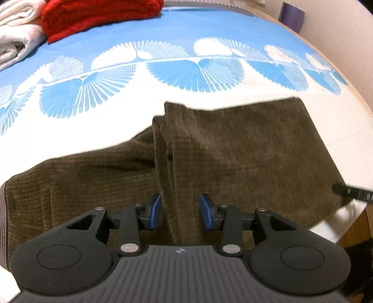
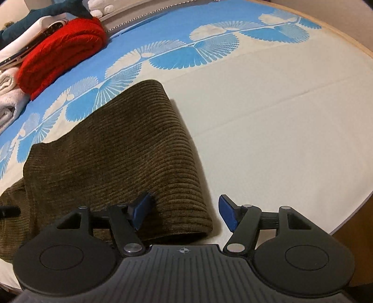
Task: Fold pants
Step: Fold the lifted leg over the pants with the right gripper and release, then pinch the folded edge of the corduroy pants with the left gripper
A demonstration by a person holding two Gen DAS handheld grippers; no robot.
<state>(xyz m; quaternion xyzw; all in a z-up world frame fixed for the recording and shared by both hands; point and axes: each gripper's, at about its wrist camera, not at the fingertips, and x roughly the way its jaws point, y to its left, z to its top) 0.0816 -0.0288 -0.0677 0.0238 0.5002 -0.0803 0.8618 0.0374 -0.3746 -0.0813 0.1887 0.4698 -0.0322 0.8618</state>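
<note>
Both the left gripper (image 1: 180, 211) and right gripper (image 2: 184, 214) are hovering released over the half-folded pants (image 1: 233, 151); likely next, gripping the fold for another turn

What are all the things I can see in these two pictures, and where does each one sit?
Pants: one pair, olive-brown corduroy, partly folded over on the near part of the bed, below both grippers.
Bedspread: one, blue with a white fan pattern and a cream half, covering the bed.
Red knit: one, bright red, folded, far left of the bed.
White linens: a folded pile, count unclear, left of the red knit.
Dark teal garment: one, atop the pile at far left in the right wrist view.
Purple object: one, by the wall beyond the bed; too small to identify.
Left gripper: black with blue pads, open above the pants.
Right gripper: black with blue pads, open at the rounded fold.
</note>
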